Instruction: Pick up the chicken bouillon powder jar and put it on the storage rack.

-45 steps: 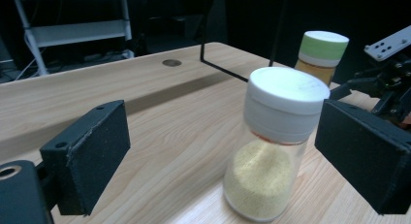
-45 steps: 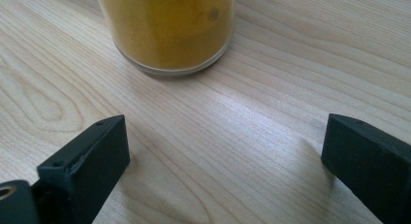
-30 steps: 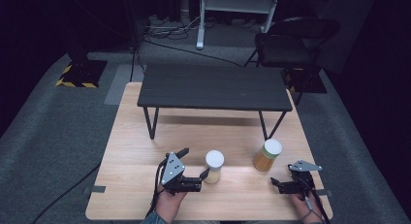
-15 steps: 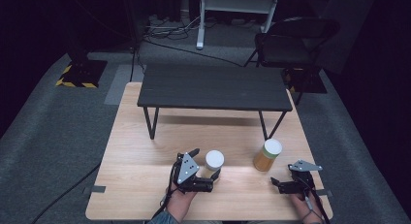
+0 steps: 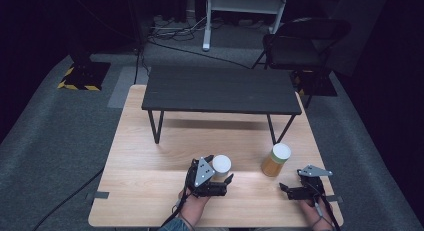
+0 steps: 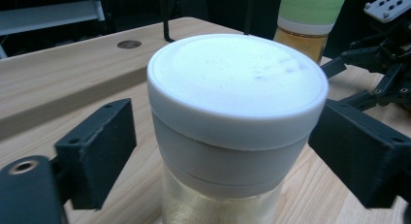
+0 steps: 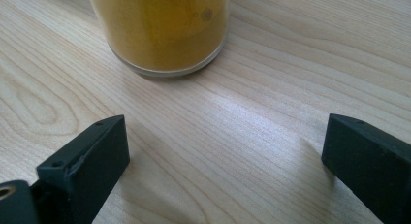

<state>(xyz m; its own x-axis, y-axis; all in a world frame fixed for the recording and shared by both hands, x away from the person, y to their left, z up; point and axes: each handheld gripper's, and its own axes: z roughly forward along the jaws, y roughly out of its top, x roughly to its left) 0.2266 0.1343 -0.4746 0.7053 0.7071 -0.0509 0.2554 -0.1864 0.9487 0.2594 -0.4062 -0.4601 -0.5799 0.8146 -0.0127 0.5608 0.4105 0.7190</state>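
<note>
We see left hand-held gripper point(image 6: 228, 151) jaws closing around white-lidded clear jar point(image 6: 232, 122), small gaps remaining; right hand-held gripper point(image 7: 228, 166) spread before amber jar point(image 7: 160, 30) on wooden surface point(image 7: 271, 103).

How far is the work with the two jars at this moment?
Done: the left tongs have come around the white-lidded jar. In hand: their jaws have just been closing, but a gap shows on the left side, so no grip yet. Left: the jar is not lifted from the wooden table. The right tongs are open, short of the amber jar.
</note>
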